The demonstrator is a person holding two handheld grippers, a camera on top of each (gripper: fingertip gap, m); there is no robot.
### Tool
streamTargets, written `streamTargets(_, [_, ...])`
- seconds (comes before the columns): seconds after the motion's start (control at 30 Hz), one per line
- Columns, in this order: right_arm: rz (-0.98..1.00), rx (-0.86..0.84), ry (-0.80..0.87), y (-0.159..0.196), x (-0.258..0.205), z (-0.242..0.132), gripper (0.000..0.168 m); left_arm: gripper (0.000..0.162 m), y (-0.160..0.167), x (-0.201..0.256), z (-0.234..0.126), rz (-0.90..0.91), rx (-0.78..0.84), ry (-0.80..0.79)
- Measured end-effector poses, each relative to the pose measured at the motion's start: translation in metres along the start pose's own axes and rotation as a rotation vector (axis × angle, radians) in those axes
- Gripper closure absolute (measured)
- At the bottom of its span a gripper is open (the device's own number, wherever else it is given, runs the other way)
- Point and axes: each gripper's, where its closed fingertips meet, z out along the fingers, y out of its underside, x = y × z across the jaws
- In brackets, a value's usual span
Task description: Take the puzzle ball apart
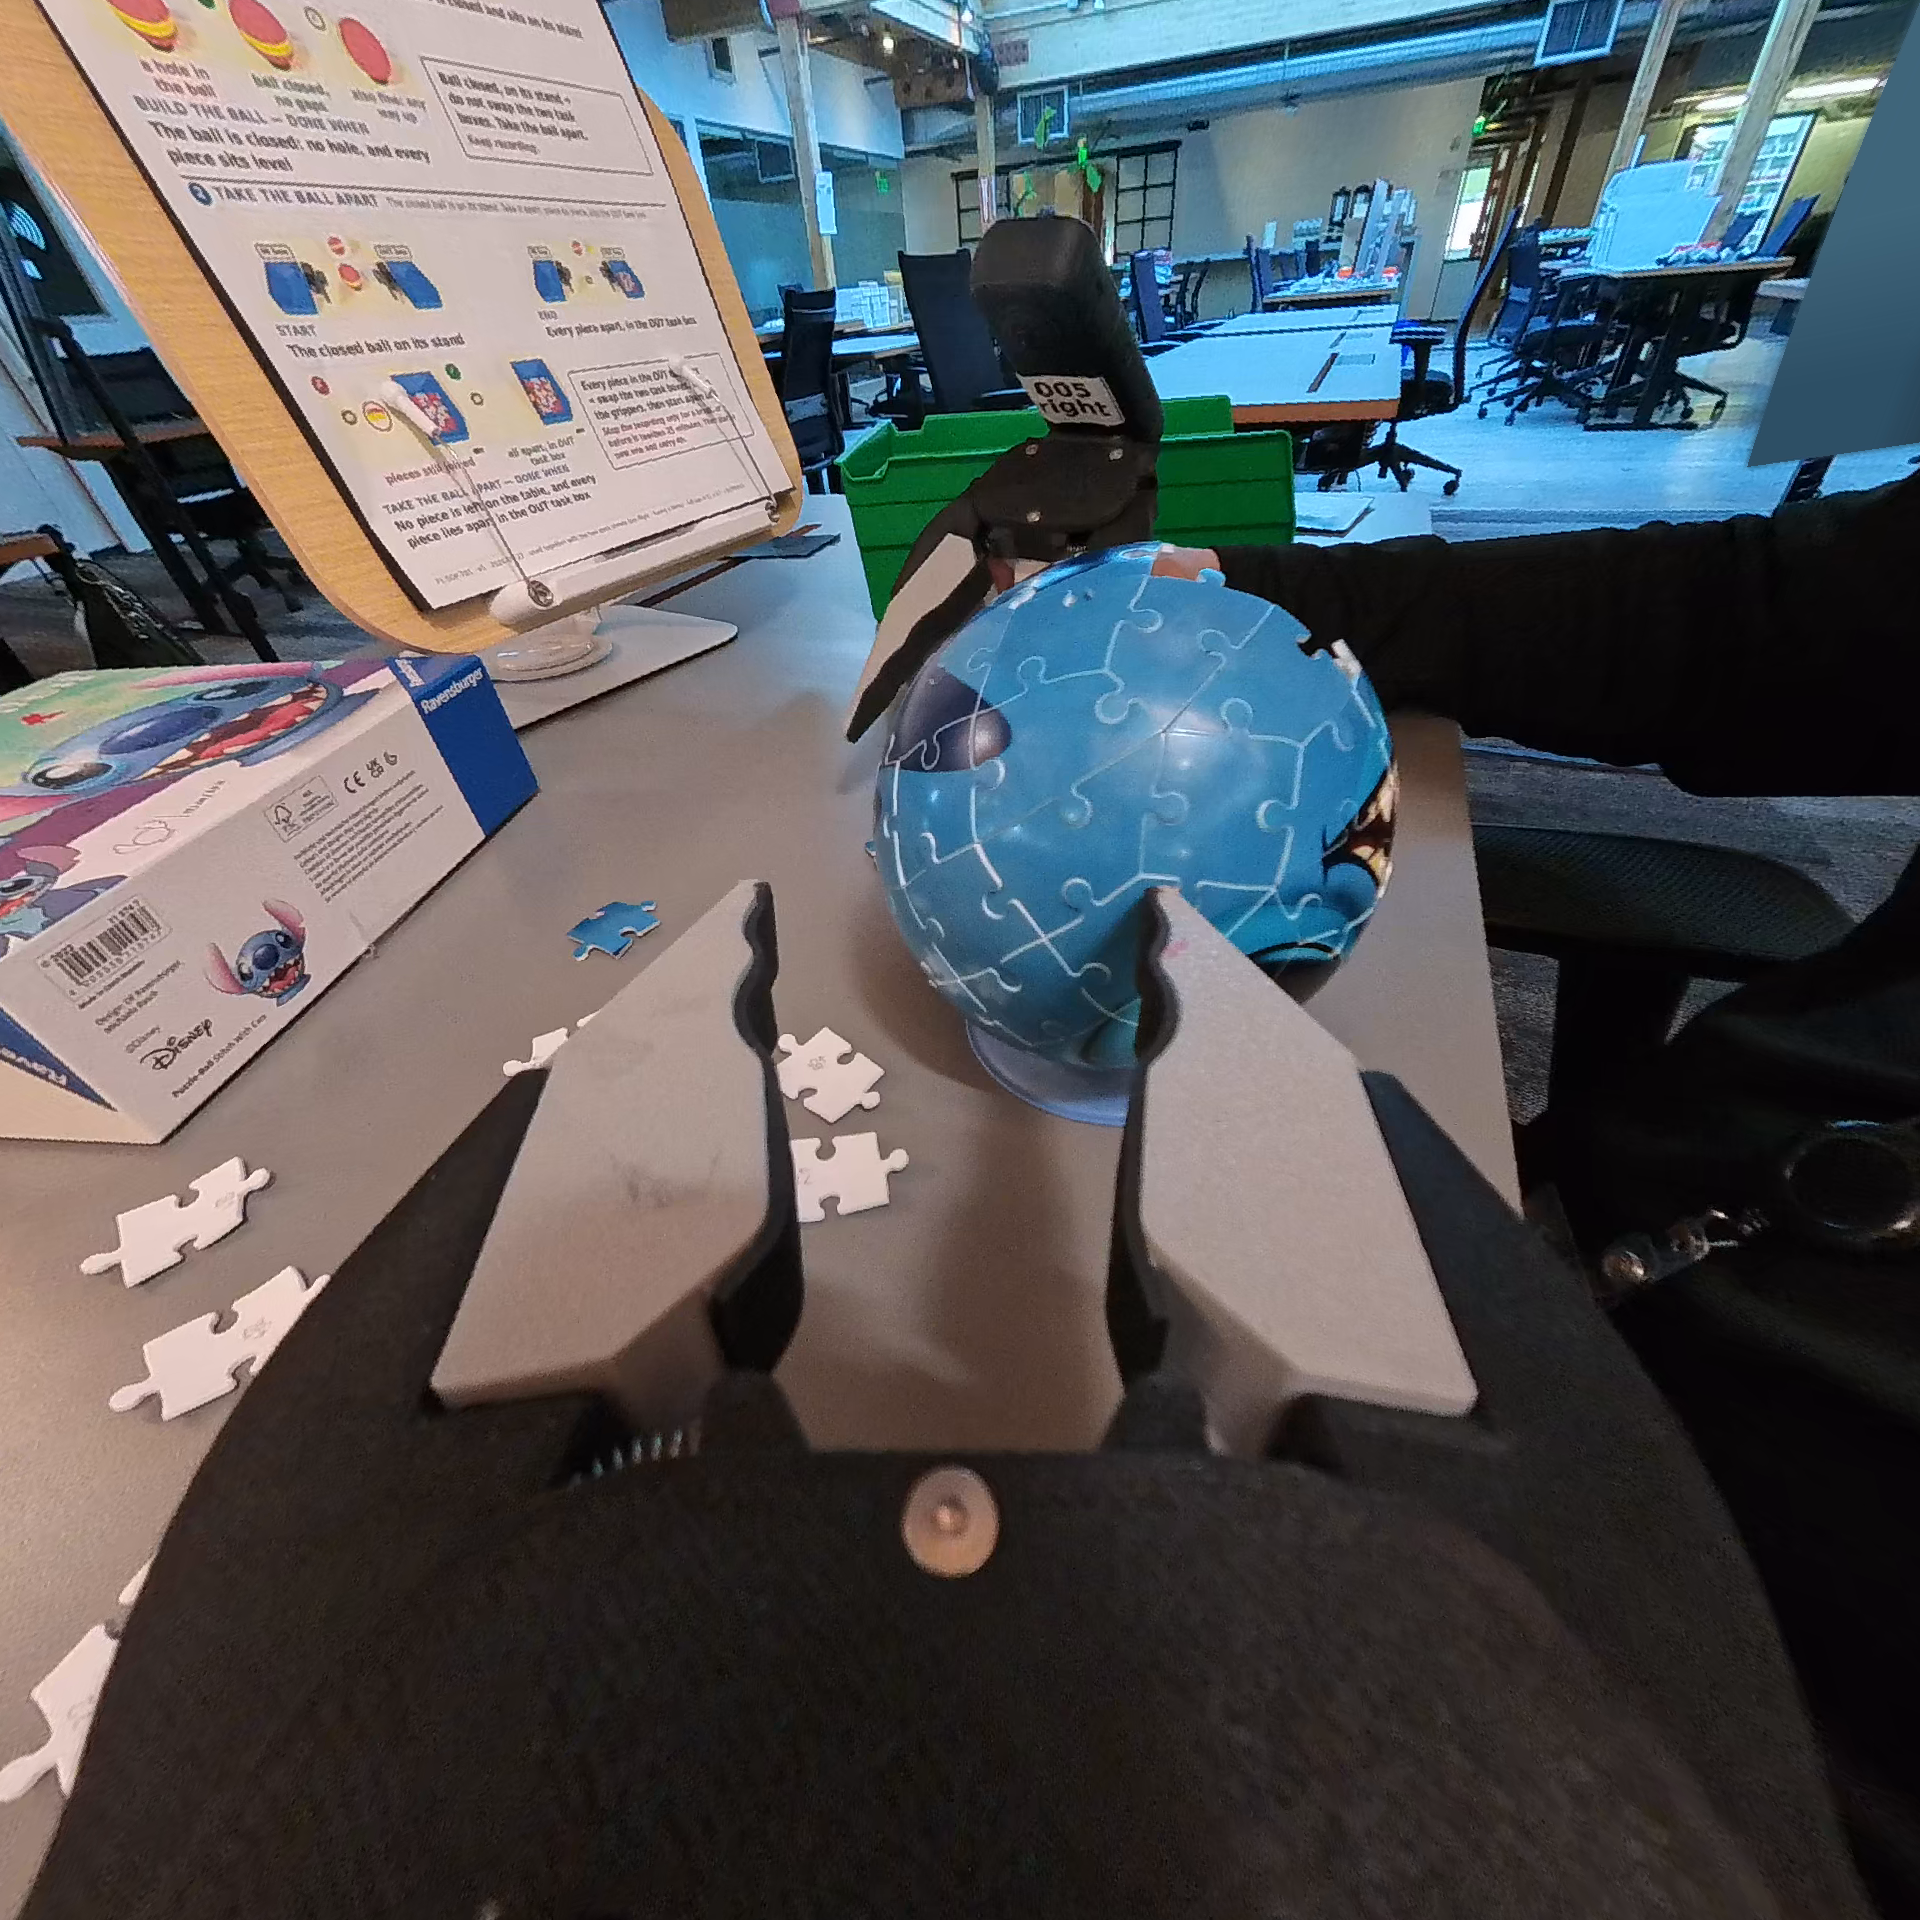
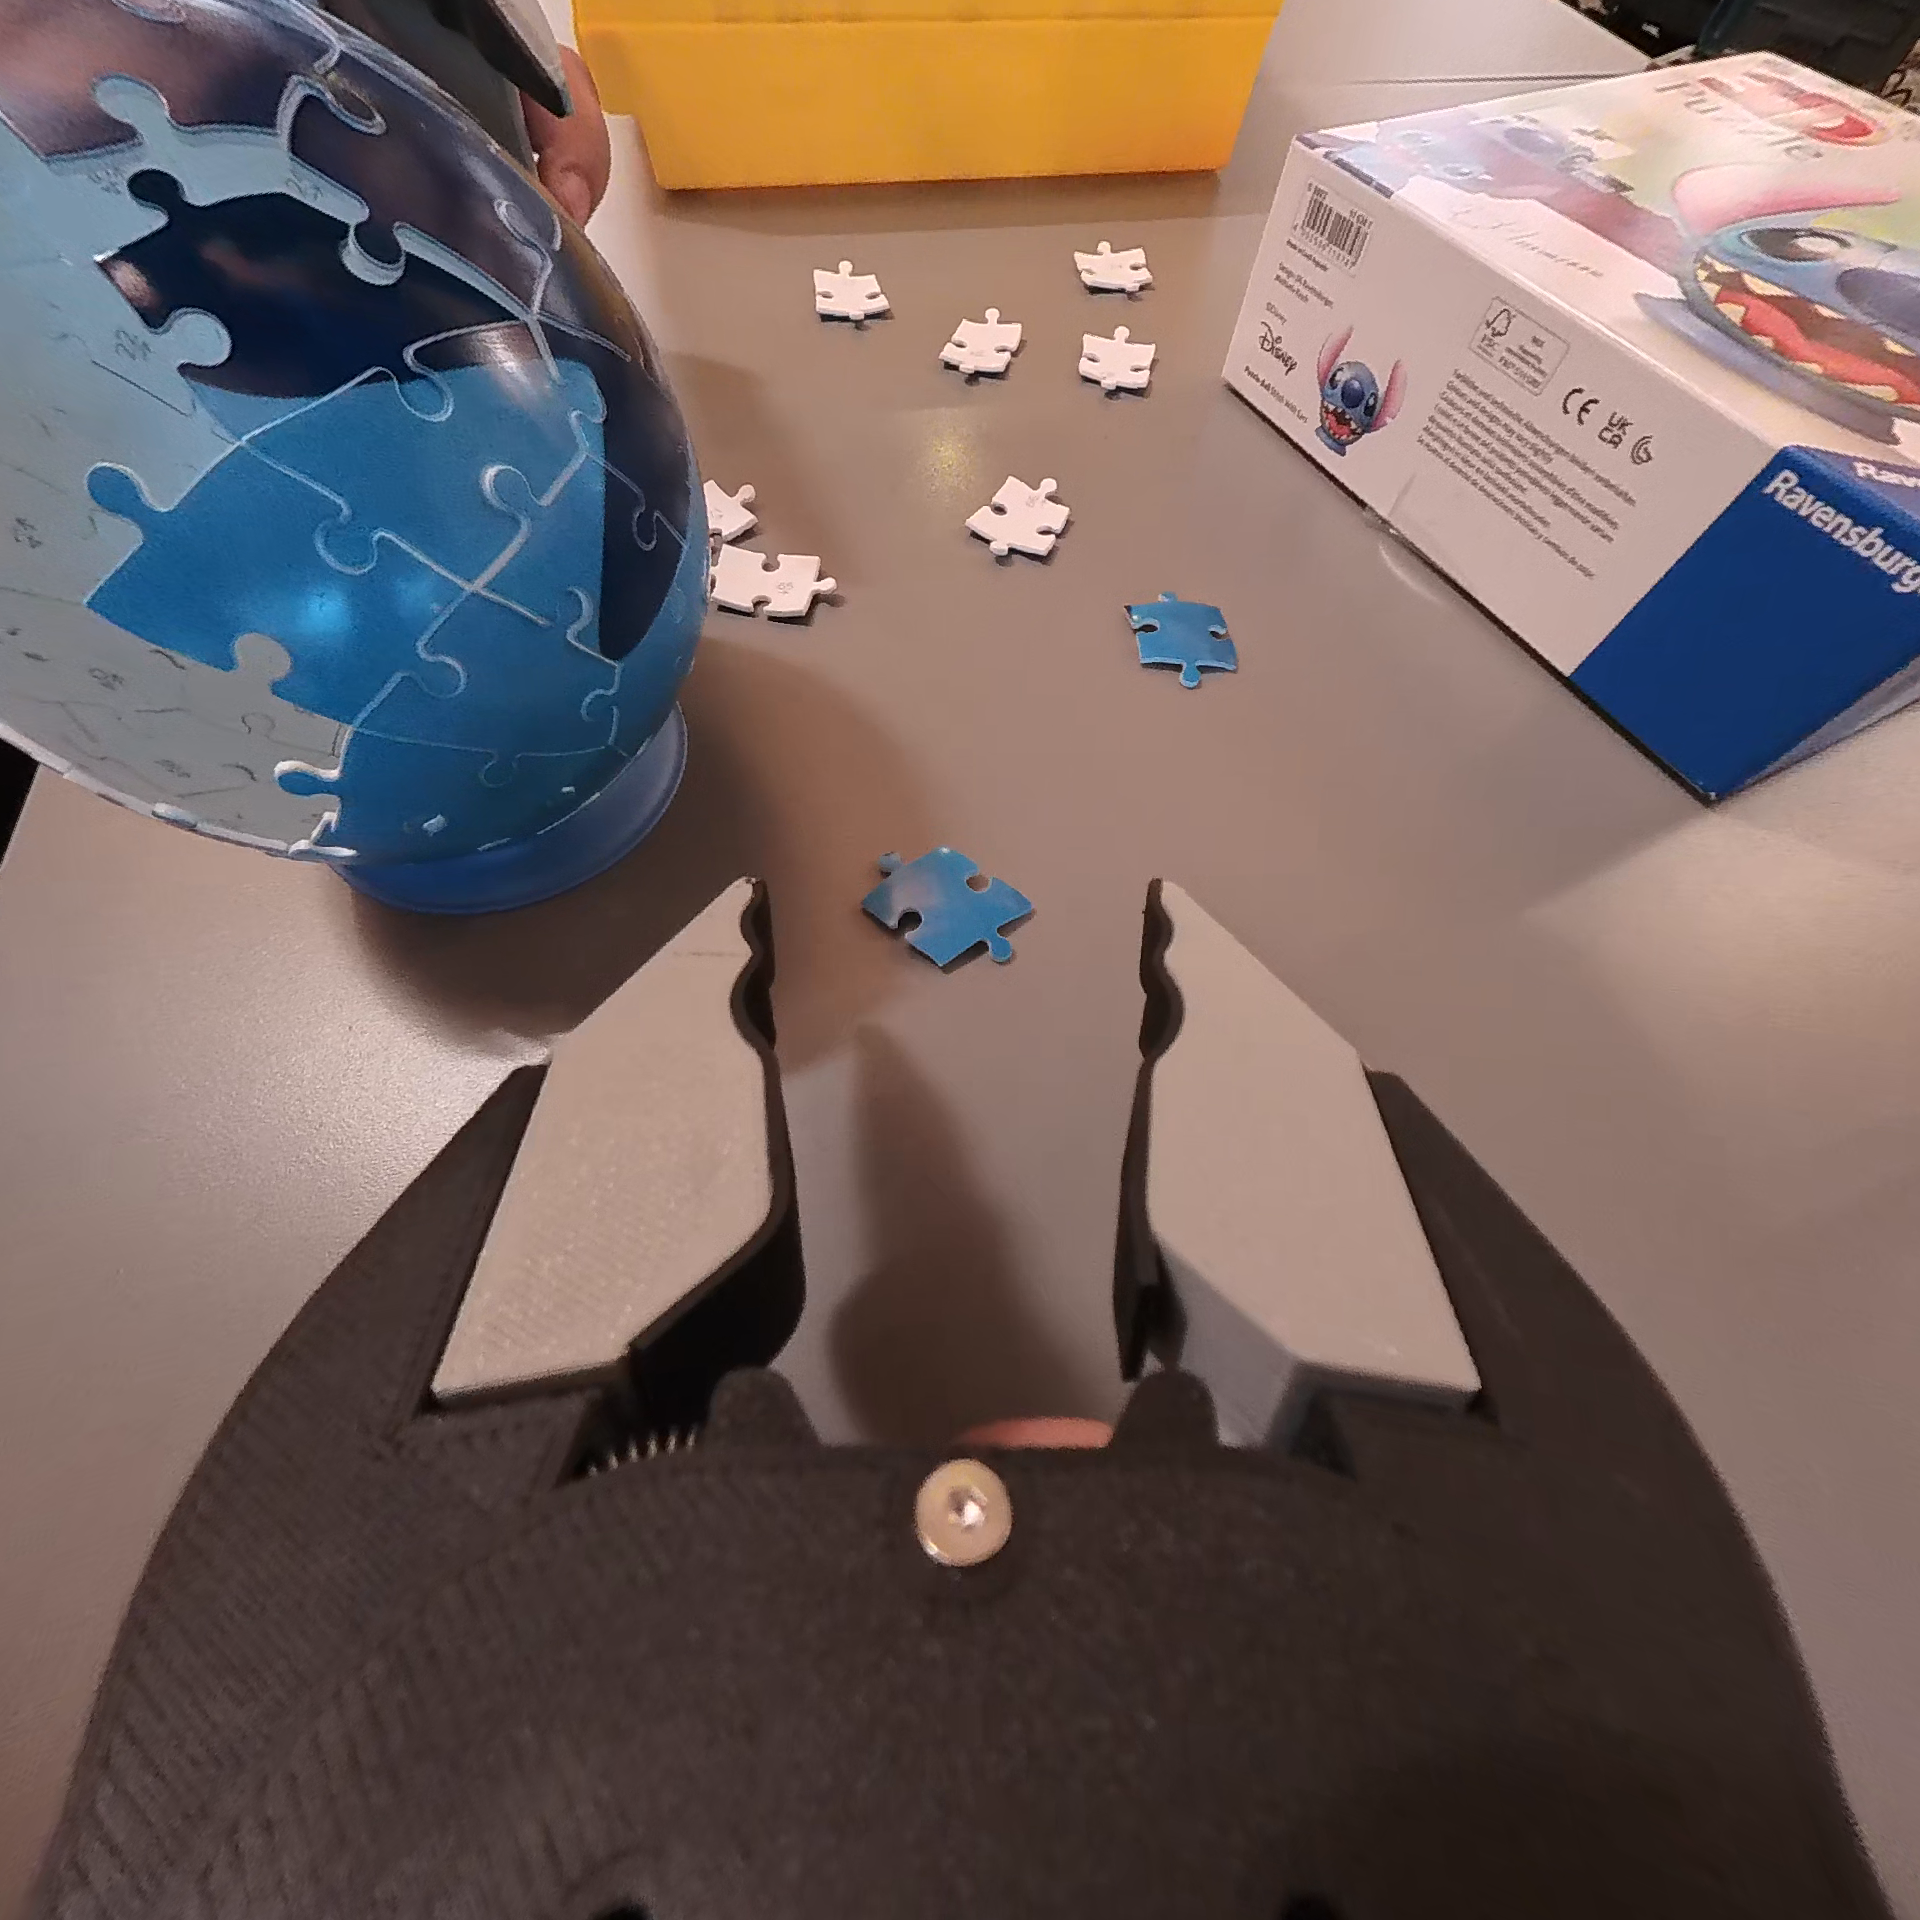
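The blue puzzle ball [image 1: 1132, 821] stands on its blue stand [image 2: 520, 862] on the grey table. It is partly open: a ragged gap shows at its upper right, and in the right wrist view the ball [image 2: 416, 540] shows pale inner faces and a dark hole. My left gripper [image 1: 958, 914] is open and empty, close in front of the ball's lower left. My right gripper [image 2: 954, 904] is open and empty, low over the table beside the stand, with a loose blue piece [image 2: 935, 925] just beyond its tips. One of its fingers [image 1: 914, 623] shows behind the ball.
Several loose white pieces [image 2: 1018, 514] and another blue piece [image 2: 1184, 636] lie on the table [image 2: 1299, 935]. The puzzle box [image 1: 239, 862] lies at the left, shown also in the right wrist view [image 2: 1610, 395]. An instruction board [image 1: 416, 291], a green bin [image 1: 1226, 478] and a yellow bin [image 2: 935, 94] stand at the edges. The left gripper is farther from the loose blue piece [image 2: 935, 925], some 20 cm, than the right, some 4 cm.
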Motion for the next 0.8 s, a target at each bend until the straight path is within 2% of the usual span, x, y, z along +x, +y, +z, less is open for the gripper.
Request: streamTargets(0.8, [-0.031,-0.010,-0.023,0.0013,-0.0068,0.0019,0.100,0.096,0.0004,-0.0004,0.0006,0.001,-0.004,-0.004])
